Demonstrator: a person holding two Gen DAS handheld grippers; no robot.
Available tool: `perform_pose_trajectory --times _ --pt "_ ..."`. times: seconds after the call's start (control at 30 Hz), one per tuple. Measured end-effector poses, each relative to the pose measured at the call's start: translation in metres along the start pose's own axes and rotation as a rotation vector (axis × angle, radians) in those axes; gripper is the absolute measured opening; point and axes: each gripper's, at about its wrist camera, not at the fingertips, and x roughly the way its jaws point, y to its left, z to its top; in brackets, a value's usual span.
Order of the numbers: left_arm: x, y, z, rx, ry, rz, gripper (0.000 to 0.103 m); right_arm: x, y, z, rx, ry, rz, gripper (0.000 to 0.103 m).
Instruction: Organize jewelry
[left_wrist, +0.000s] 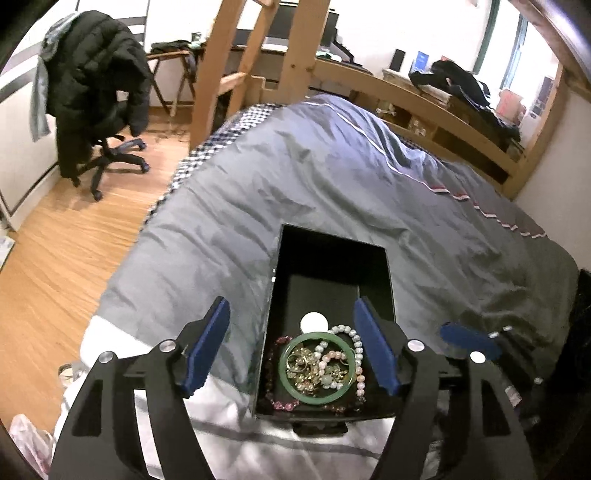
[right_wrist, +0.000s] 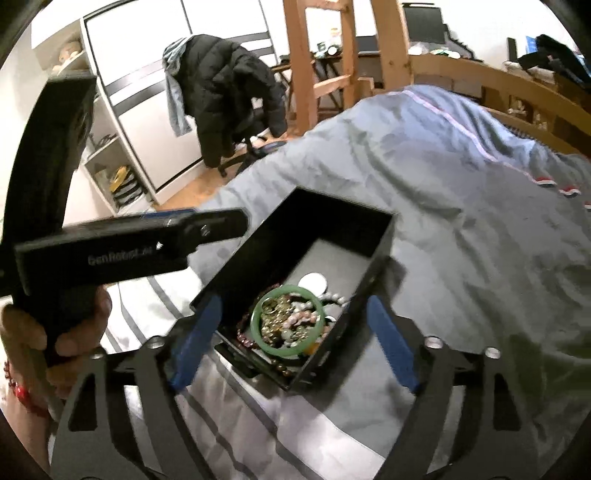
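Black box (left_wrist: 328, 258) sits on the bed (left_wrist: 332, 166), near its foot; green bangle (left_wrist: 317, 369), bead bracelets (left_wrist: 351, 339) and gold pieces heaped in its near end. Left gripper (left_wrist: 291, 347) and right gripper (right_wrist: 291, 347): jaws apart, straddling the box, holding nothing. Judged: jewelry gathered. Next: pick one piece from the tangle. Box walls and snagged strands hinder access.

Bright indoor light, blown-out white walls, strong fisheye edge distortion, slight blur

Both grippers point downward with jaws spread wide and nothing pressed between the blue pads: left gripper (left_wrist: 291, 345), right gripper (right_wrist: 291, 341). A hand (right_wrist: 55, 328), probably the left, grips one handle
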Motion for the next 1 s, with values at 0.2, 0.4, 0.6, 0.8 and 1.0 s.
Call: perform_pose_trajectory --times 0.2,0.4,0.6,0.8,1.0 --pt "-0.045 -0.014 -0.005 0.044 -0.048 0.082 0.082 -0.04 0.004 0.007 0.025 -0.008 -0.041 0.097" --pt "-0.095 -0.022 -0.021 0.065 -0.085 0.138 0.09 -0.082 0.008 0.0 0.043 -0.015 -0.069 0.097" --pt "-0.122 -0.024 -0.048 0.073 -0.088 0.175 0.091 -0.111 0.018 -0.011 0.041 -0.029 -0.101 0.097" --pt "-0.13 -0.016 -0.072 0.065 -0.092 0.196 0.092 -0.122 0.027 -0.023 0.037 -0.029 -0.114 0.097" --pt "-0.126 -0.016 -0.088 0.074 -0.106 0.224 0.092 -0.121 0.028 -0.036 0.047 -0.023 -0.13 0.098"
